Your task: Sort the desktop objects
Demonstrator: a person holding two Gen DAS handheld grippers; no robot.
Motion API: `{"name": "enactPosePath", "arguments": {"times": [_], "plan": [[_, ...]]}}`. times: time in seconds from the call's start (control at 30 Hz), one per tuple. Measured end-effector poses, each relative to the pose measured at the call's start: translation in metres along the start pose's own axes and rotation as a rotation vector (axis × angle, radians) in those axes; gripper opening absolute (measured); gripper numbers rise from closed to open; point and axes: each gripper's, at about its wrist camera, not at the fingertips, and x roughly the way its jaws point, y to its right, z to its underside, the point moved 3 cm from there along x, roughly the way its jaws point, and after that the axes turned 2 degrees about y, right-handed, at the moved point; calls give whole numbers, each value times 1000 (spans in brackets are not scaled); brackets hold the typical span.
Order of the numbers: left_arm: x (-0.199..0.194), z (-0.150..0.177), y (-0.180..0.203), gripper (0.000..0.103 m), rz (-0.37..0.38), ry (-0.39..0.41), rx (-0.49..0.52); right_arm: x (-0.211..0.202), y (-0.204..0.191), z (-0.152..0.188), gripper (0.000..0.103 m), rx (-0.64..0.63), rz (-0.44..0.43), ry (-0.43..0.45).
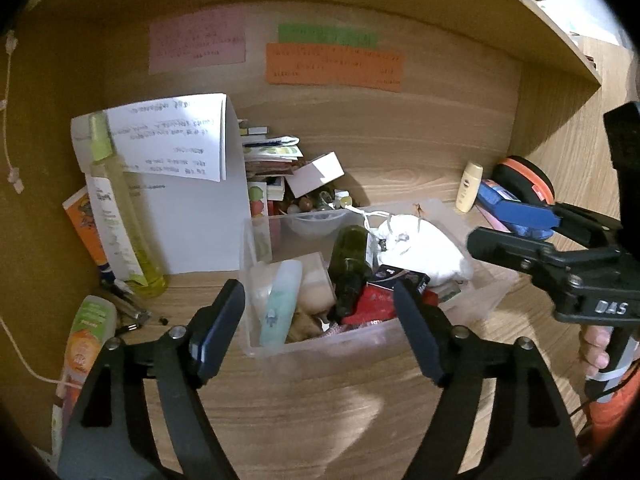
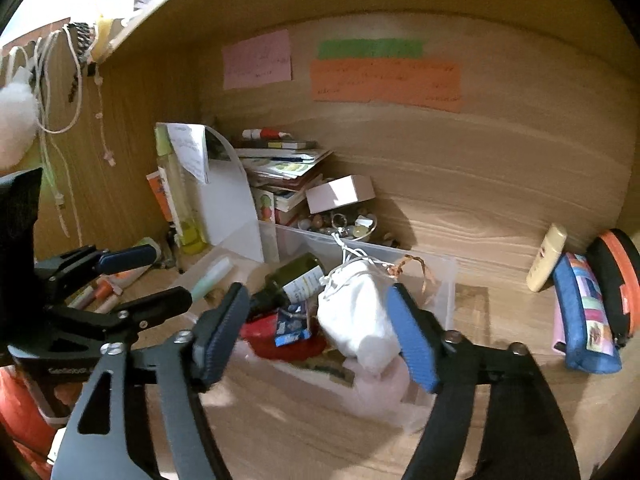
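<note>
A clear plastic bin [image 1: 256,240] sits on the wooden desk. It holds a white drawstring pouch [image 1: 424,244], a dark green bottle [image 1: 350,264], a pale blue tube [image 1: 280,304] and a red packet [image 1: 374,304]. My left gripper [image 1: 320,316] is open and empty, its fingers spread just before the bin's near wall. My right gripper [image 2: 316,332] is open and empty, hovering over the bin's [image 2: 448,280] near end, close to the pouch [image 2: 360,316] and the bottle [image 2: 292,280]. The right gripper also shows in the left wrist view [image 1: 520,224].
A yellow spray bottle [image 1: 116,208], white file stand [image 1: 192,184], book stack [image 1: 272,156] and bowl of beads [image 1: 320,204] stand behind the bin. A cream bottle [image 1: 469,186], blue pencil case [image 2: 584,320] and orange-black case [image 2: 616,276] lie at the right. An orange tube [image 1: 82,348] lies at the left.
</note>
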Motion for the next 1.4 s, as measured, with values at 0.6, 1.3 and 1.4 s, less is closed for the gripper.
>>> {"name": "enactPosePath", "arguments": {"times": [0.6, 1.3, 1.4], "plan": [[-49, 20, 8, 96, -112, 63, -63, -63, -11, 45, 87, 70, 59, 75], [-53, 34, 23, 99, -78, 99, -54, -66, -8, 58, 88, 115, 83, 93], [-53, 34, 26, 99, -68, 110, -51, -65, -6, 57, 88, 116, 78, 95]]}}
